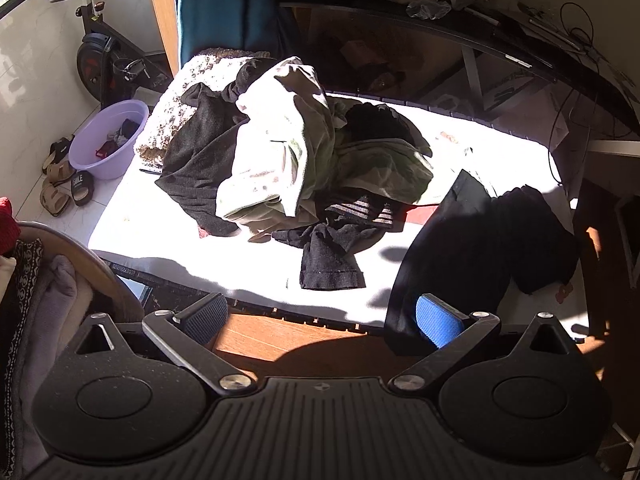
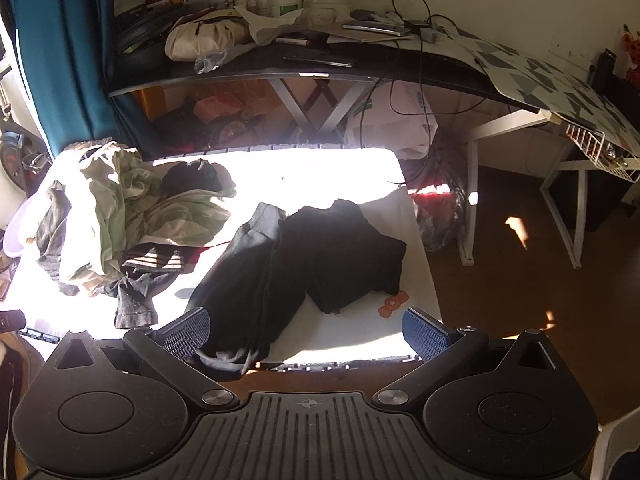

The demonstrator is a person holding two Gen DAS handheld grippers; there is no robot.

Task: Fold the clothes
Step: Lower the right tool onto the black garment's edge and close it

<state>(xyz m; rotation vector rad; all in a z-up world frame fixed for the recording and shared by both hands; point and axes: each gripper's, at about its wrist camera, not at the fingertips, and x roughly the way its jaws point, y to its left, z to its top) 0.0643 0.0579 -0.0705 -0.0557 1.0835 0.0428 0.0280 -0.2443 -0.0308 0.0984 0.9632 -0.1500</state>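
Left gripper (image 1: 320, 320) hangs w/ jaws wide apart, nothing between the pads, just off the near edge of the white table (image 1: 248, 276). Its blue pad sits in front of the black garment (image 1: 472, 240), whose near end droops over the table edge; can't tell if pad and cloth actually touch. Right gripper (image 2: 306, 332) is likewise spread wide and empty, hovering over the near edge w/ that same black garment (image 2: 304, 252) straight ahead between its fingers.

The garment lies rumpled on the right part of the table: one long panel runs toward the near edge, a bulkier doubled lump sits beside it to the right. Not a neat fold, at least not a flat one. Left of it, apart from it, is the heap (image 1: 288, 148): pale green piece on top, dark grey knit below, striped bit and a small dark piece (image 1: 332, 256) at the front.

Scene fits either a black item laid out to be folded or one half-folded and bunched; pics don't settle which. Whichever it is, doing it well likely means: pinch at hem/corners, not mid-cloth; keep both grips level so edges line up; pull the hanging end back onto the table so it doesn't drag the rest off; smooth the lump flat before creasing. Harsh sun glare hides edges, so go slow.
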